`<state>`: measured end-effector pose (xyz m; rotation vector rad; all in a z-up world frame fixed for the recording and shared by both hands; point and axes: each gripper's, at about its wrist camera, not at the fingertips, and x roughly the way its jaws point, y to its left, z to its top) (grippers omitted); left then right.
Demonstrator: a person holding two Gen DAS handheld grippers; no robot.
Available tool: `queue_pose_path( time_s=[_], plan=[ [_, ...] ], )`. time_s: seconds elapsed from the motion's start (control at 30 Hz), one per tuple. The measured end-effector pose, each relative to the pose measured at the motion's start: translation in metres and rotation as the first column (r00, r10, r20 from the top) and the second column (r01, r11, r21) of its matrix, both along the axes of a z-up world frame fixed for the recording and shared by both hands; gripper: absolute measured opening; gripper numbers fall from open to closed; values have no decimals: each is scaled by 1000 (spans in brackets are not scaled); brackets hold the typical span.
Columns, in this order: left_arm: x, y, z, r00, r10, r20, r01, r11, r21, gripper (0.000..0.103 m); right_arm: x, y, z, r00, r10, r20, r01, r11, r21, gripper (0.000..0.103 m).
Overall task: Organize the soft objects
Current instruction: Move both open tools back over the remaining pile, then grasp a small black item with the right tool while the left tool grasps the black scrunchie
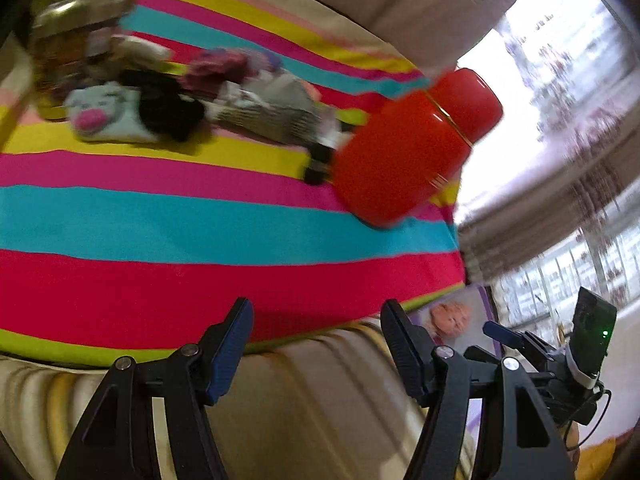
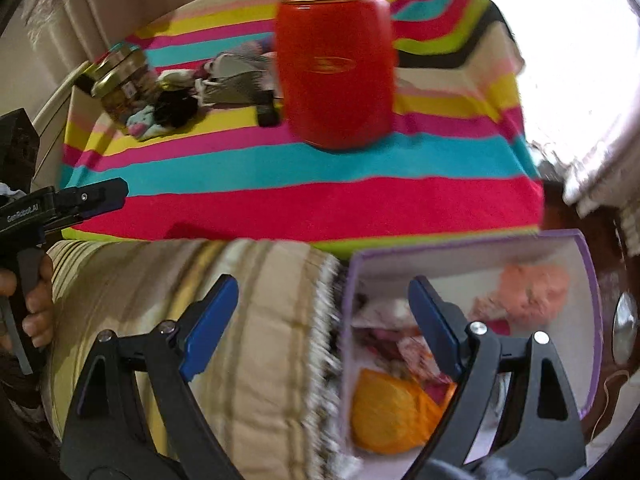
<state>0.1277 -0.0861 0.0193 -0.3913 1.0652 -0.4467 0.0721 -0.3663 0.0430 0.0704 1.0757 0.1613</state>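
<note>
Surface: a cloth with broad stripes of red, turquoise, pink and yellow (image 1: 168,216) covers it, edge to edge.
Seat: a beige ribbed cushion with a fringed hem (image 2: 256,320) lies just below the near edge of the cloth.
Drapes: pale beige curtains (image 1: 400,4) hang behind the far side.
Window: a bright, washed-out window (image 1: 560,80) fills the right, daylight flooding in.

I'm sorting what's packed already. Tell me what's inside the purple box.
The purple box holds an orange bundle, a pink fluffy piece and reddish-white patterned cloth. The right gripper covers part of it, and whatever lies beneath the pile is hidden.
</note>
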Motion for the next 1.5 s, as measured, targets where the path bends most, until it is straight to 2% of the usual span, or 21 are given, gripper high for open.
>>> queue_pose_path(
  time_s=[0.23,0.47,0.73,0.87,0.97,1.13,1.23,1.43,1.5],
  plan=[
    [12,55,-4,995,102,3,-102,995,13,67,32,47,-2,998,68,9,-68,998,-20,89],
    [27,73,-7,992,125,27,-125,992,20,66,64,79,-8,998,65,25,-63,995,-71,89],
    [50,80,-7,989,137,53,-139,990,38,66,96,126,-21,997,45,69,-25,965,-263,89],
    [56,85,-9,988,148,53,-150,988,39,66,115,155,-28,994,34,107,12,916,-400,89],
    [59,91,-14,986,163,44,-165,986,39,66,133,174,-34,990,16,140,58,861,-506,89],
    [63,97,-24,982,190,18,-190,981,43,65,166,199,-52,989,-18,145,104,784,-612,89],
    [64,100,-27,980,201,9,-201,978,49,65,179,207,-62,987,-16,162,123,726,-677,89],
    [65,96,-26,980,200,18,-201,978,57,64,203,204,-76,989,-37,145,130,689,-713,87],
    [68,95,-23,980,199,30,-200,978,58,64,207,206,-81,989,-31,142,126,674,-728,82]
  ],
)
